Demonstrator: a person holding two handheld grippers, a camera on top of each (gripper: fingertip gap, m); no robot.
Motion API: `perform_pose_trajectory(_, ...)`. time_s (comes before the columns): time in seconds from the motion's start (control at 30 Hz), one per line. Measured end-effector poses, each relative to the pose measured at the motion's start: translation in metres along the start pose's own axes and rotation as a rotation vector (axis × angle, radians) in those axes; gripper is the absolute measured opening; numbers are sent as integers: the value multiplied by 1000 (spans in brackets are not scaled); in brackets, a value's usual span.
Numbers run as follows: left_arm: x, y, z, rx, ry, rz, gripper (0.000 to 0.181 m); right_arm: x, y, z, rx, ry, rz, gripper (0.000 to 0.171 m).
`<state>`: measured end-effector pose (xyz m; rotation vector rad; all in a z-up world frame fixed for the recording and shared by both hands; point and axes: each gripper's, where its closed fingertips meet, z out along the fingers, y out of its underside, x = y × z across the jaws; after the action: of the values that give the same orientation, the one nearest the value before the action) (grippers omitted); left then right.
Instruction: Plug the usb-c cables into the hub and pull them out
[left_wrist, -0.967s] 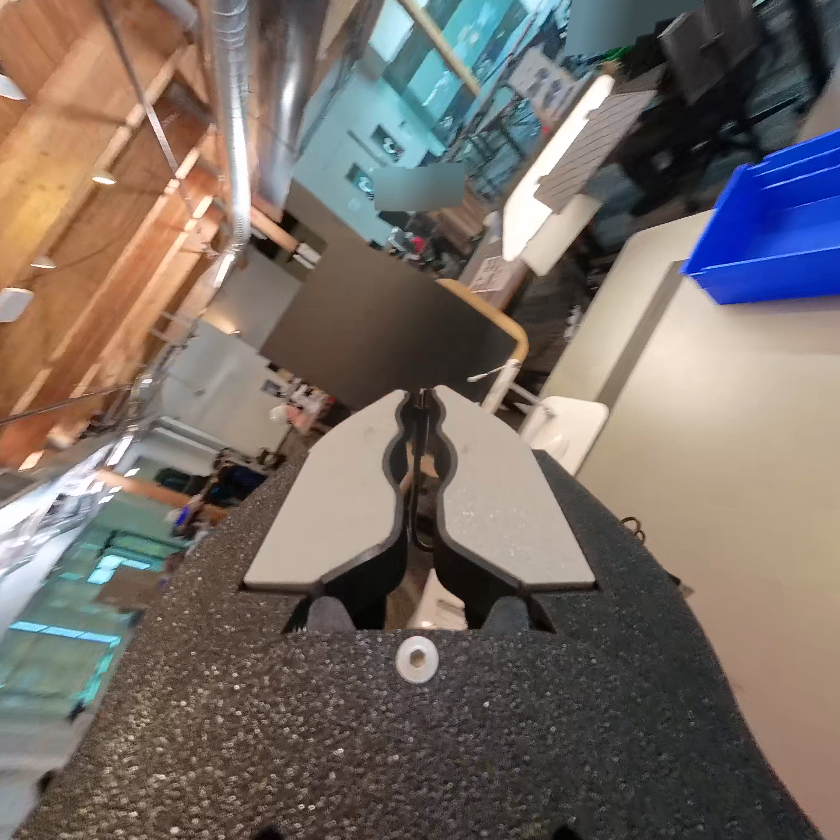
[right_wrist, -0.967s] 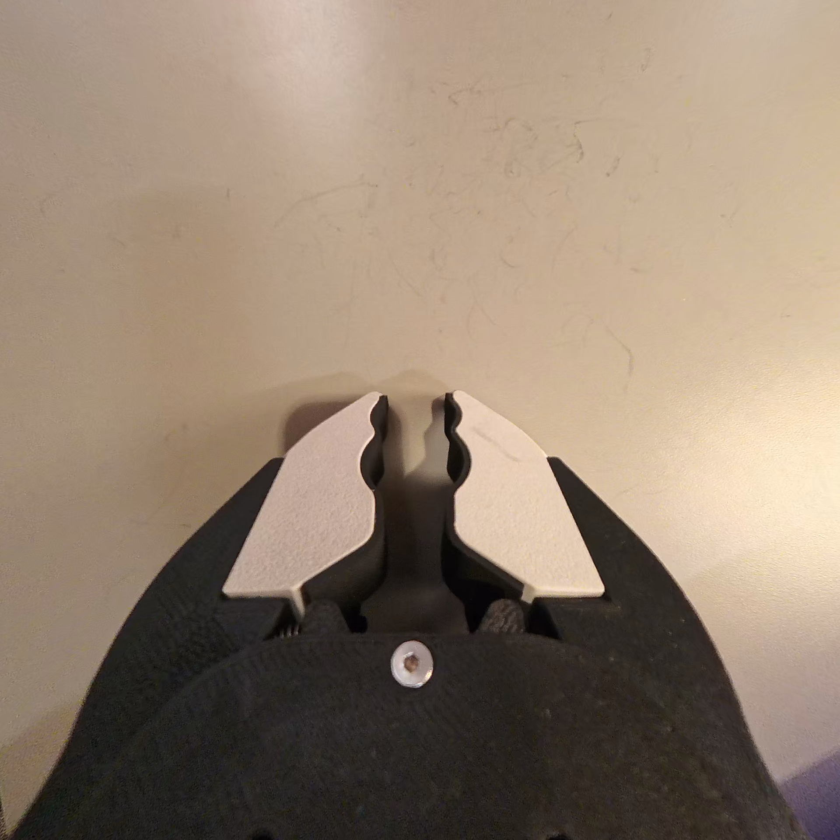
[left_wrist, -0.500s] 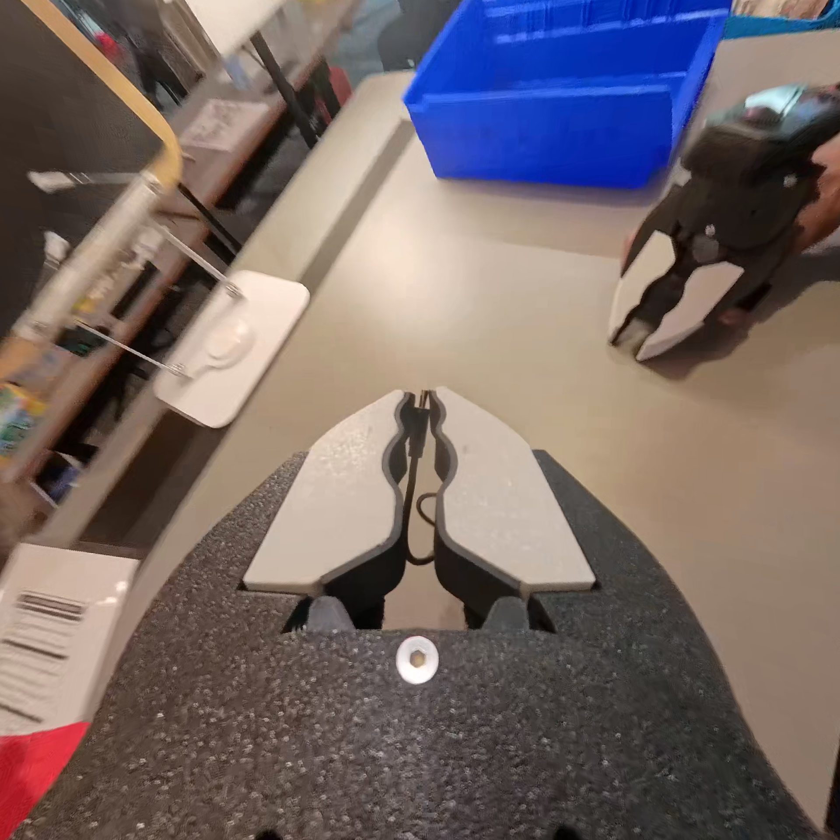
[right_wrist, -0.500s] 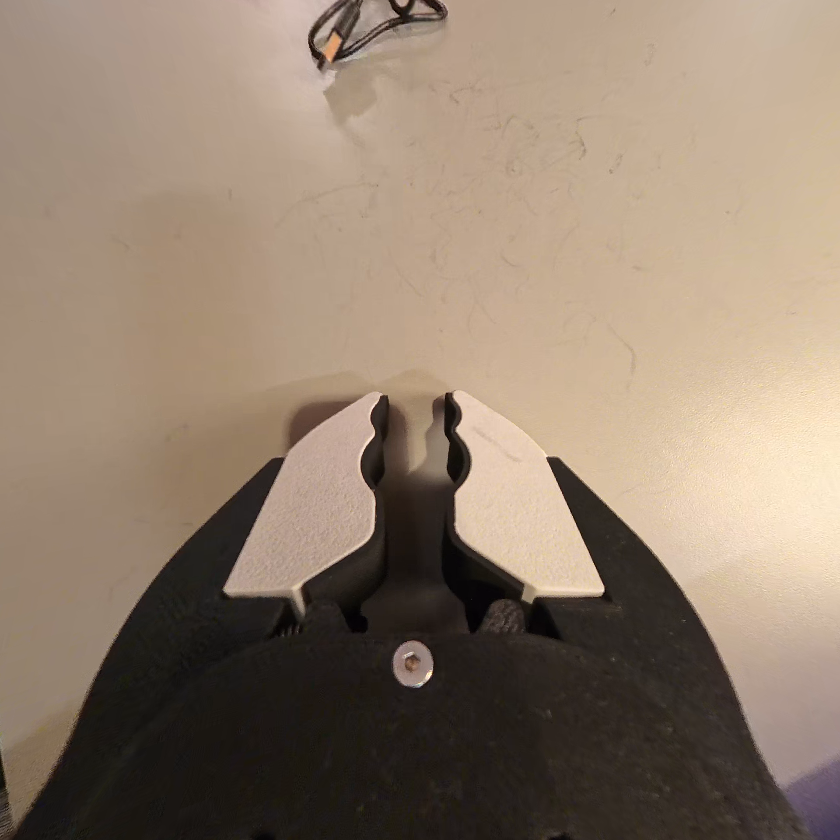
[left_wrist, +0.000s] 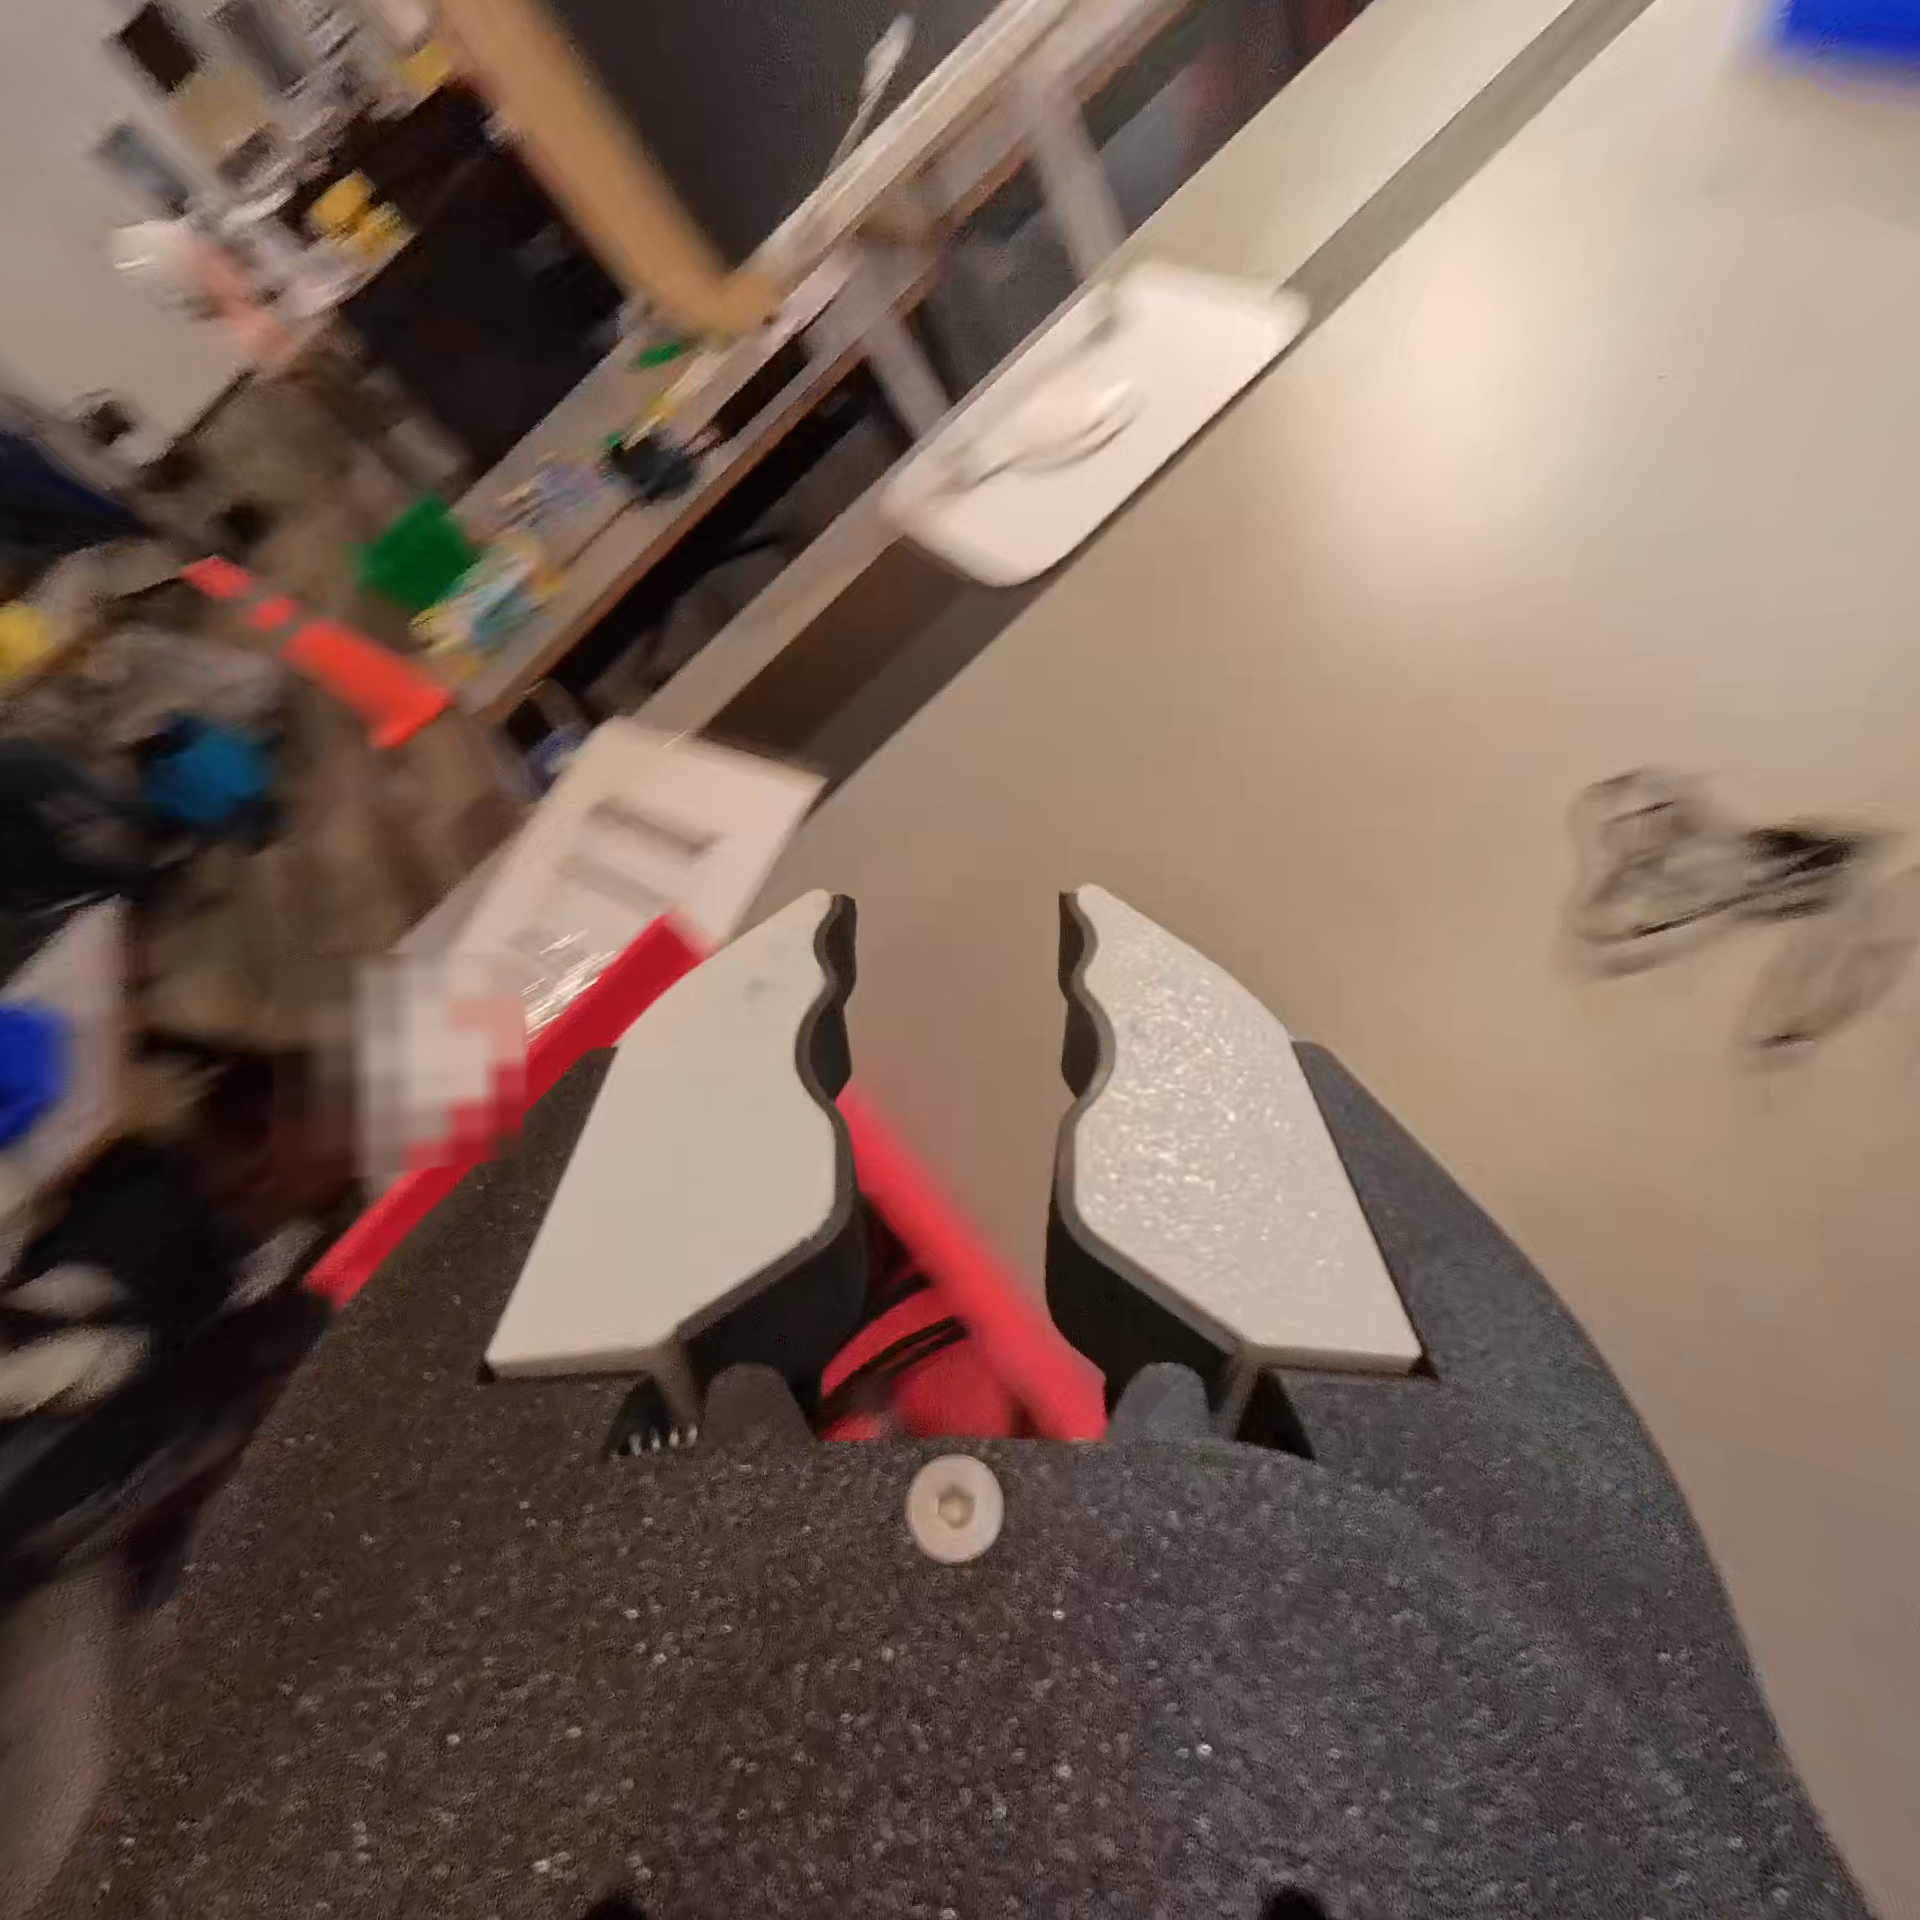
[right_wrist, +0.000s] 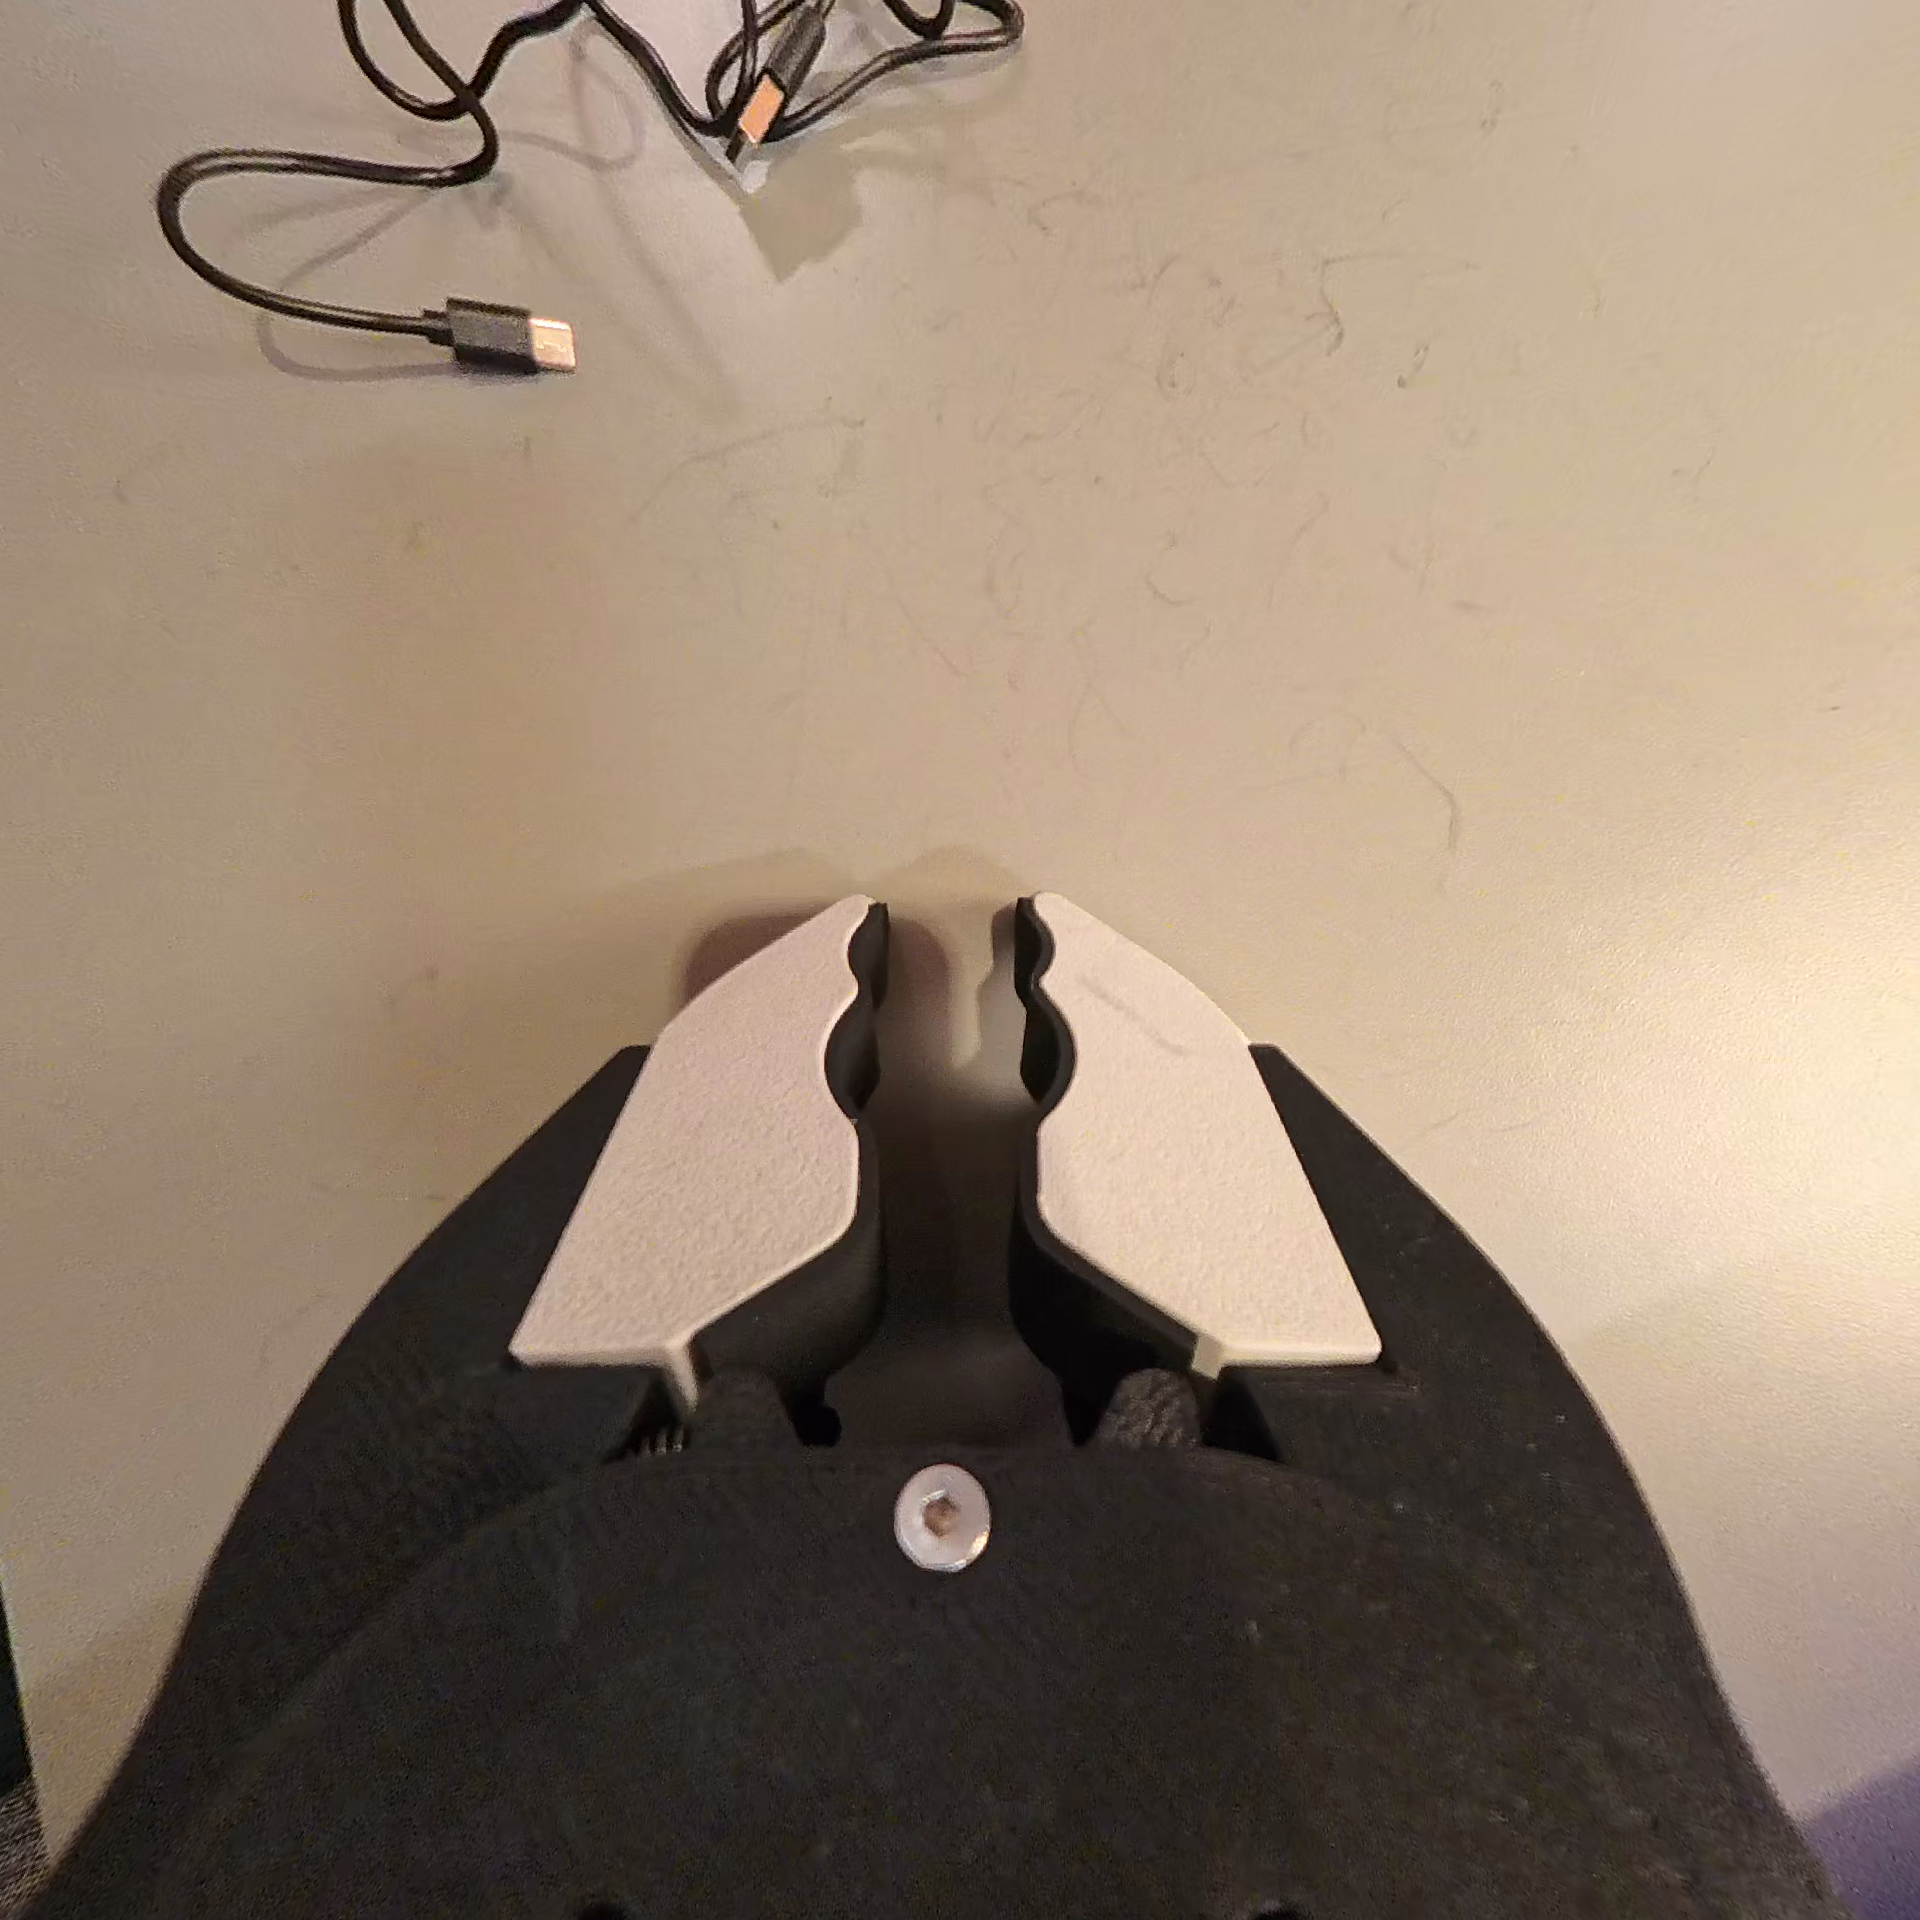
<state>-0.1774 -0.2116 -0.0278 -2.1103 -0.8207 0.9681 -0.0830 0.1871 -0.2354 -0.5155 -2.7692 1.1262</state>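
Note:
In the right wrist view a black cable (right_wrist: 312, 187) lies loose on the beige table (right_wrist: 1351, 520), its USB-C plug (right_wrist: 509, 338) pointing right. A second plug (right_wrist: 764, 104) lies in the cable tangle at the top edge. My right gripper (right_wrist: 951, 914) is slightly open and empty, tips low over the table, well short of the plugs. My left gripper (left_wrist: 956, 914) is open and empty, over the rim of a red bin (left_wrist: 966, 1247). A blurred dark tangle (left_wrist: 1714, 894) lies on the table to its right. No hub is in view.
A white flat base (left_wrist: 1091, 436) sits at the table's left edge. A white labelled box (left_wrist: 644, 862) lies beside the red bin. A blue bin corner (left_wrist: 1849, 31) shows at the far top right. Cluttered benches stand beyond the table edge. The gap from one gripper's tips to the other's is roughly 45 centimeters. The blurred dark tangle (left_wrist: 1714, 894) sits 20 centimeters or so from the ends of my right fingers.
My left gripper was shut on a thin black cable; it has swung left over the red bin and opened, with no cable in it. Cables have come into the right wrist view. The right gripper has not moved.

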Motion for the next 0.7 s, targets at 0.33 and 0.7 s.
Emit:
perform_pose_trajectory(0.33,-105,158,79,-581,56,369,41,1,0,1,0,9,5,22)
perform_pose_trajectory(0.7,-105,185,126,-733,153,456,30,5,-1,2,2,46,31,21)
